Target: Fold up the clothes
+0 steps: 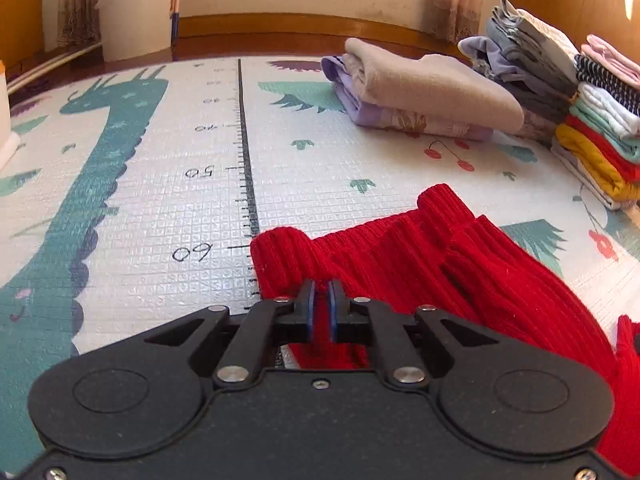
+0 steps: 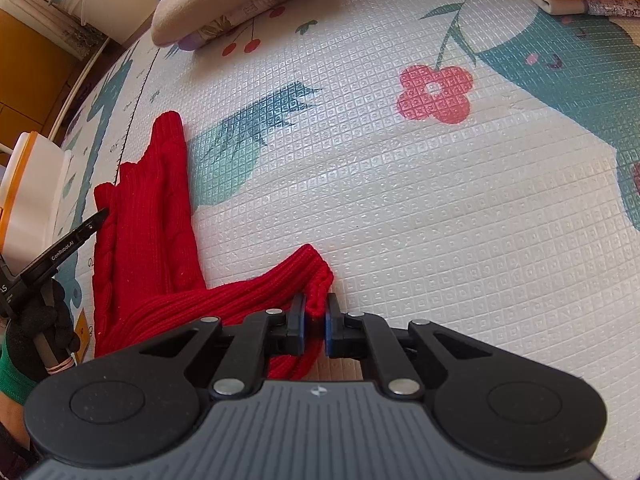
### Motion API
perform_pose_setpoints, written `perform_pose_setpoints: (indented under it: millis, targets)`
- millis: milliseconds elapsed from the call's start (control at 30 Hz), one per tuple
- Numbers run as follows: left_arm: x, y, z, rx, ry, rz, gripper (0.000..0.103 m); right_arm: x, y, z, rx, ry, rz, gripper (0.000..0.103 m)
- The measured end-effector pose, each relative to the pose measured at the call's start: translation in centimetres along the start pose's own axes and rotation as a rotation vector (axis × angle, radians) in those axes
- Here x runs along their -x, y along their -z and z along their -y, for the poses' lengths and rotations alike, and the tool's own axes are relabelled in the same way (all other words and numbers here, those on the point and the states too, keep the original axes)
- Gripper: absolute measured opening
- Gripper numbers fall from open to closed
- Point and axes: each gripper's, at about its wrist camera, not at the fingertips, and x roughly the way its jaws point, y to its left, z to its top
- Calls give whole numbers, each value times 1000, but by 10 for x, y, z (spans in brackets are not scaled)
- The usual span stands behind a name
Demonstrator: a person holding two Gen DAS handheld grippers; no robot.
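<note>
A red ribbed knit garment [image 1: 460, 256] lies partly folded on the patterned play mat [image 1: 168, 200]. My left gripper [image 1: 321, 286] is shut on its near edge, red fabric pinched between the blue pads. In the right wrist view the same red garment [image 2: 148, 208] stretches along the left, and my right gripper [image 2: 315, 302] is shut on a bunched corner of it. The left gripper [image 2: 98, 216] shows there as a black finger touching the garment's left edge, held by a gloved hand [image 2: 40, 328].
A folded beige and lilac pile [image 1: 420, 92] lies at the back of the mat. Stacks of folded clothes [image 1: 600, 120] stand at the right. A white bin [image 1: 132, 12] stands on the wooden floor behind. A white and orange container [image 2: 28, 192] sits left of the mat.
</note>
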Motion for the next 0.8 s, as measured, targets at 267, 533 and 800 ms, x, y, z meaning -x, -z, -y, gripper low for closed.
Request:
perform_pose_setpoints:
  millis: [267, 533, 800]
  targets:
    - [81, 14, -4, 118, 13, 121, 5, -1, -1, -1, 2, -1, -7, 8]
    - [83, 74, 52, 79, 97, -60, 4, -1, -1, -2, 16, 3, -4, 8]
    - [104, 45, 35, 96, 85, 33, 5, -1, 4, 8, -2, -42, 32, 7]
